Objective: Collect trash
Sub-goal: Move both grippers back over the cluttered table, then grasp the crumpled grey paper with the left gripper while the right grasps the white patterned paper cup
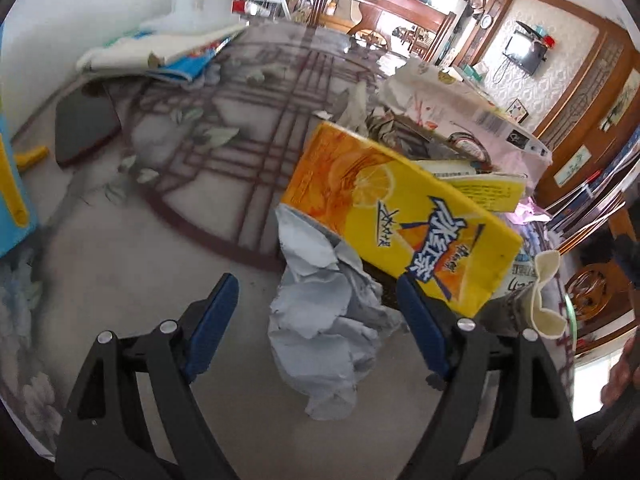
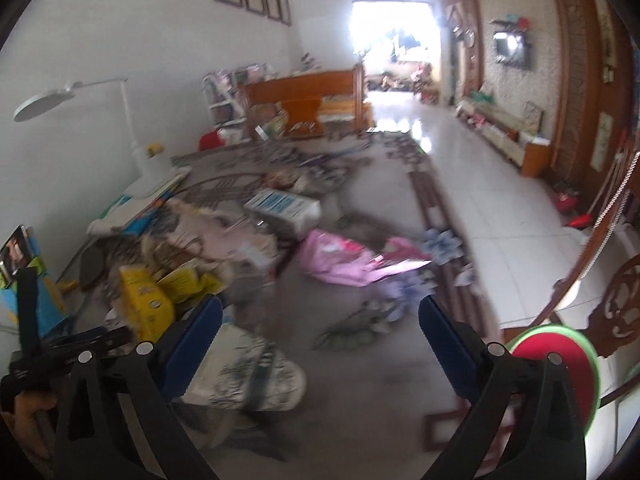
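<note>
In the left wrist view my left gripper [image 1: 318, 300] is open, its blue pads on either side of a crumpled grey paper ball [image 1: 320, 328] on the table. A yellow lemon-tea carton [image 1: 400, 216] lies tilted just beyond, over the right pad. More crumpled paper and packaging [image 1: 436, 96] is piled behind it. In the right wrist view my right gripper [image 2: 320, 320] is open and empty above the table. The yellow carton [image 2: 146, 300] sits left of it, a pink wrapper [image 2: 340, 258] ahead, a patterned crumpled wrapper [image 2: 248, 376] by the left pad.
A dark pad [image 1: 86, 124], stacked books with a white lamp base [image 1: 192, 36] and a blue-and-yellow box [image 1: 12, 200] stand at the left. A blue-striped white box [image 2: 284, 204] lies mid-table. A red-and-green disc [image 2: 560, 364] is at the right, tiled floor [image 2: 480, 184] beyond.
</note>
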